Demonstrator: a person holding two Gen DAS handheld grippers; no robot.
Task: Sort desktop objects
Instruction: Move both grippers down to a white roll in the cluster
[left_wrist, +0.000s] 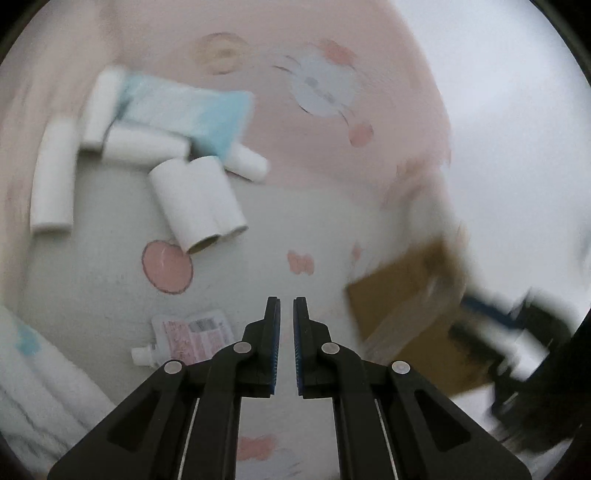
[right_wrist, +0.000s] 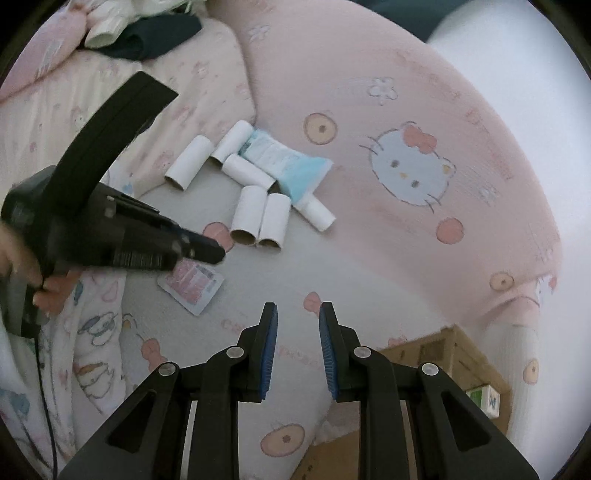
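Covering the bed is a pink cartoon-cat sheet (right_wrist: 369, 92). A cardboard box (right_wrist: 450, 354) stands off its near right corner. Mid-bed lie white cardboard tubes (right_wrist: 258, 218) around a blue-and-white packet (right_wrist: 284, 166), with a pink spouted pouch (right_wrist: 194, 282) nearer the front edge. Both the left hand-held gripper (left_wrist: 286, 306) and right hand-held gripper (right_wrist: 297, 310) are pressed nearly together, pinching nothing.
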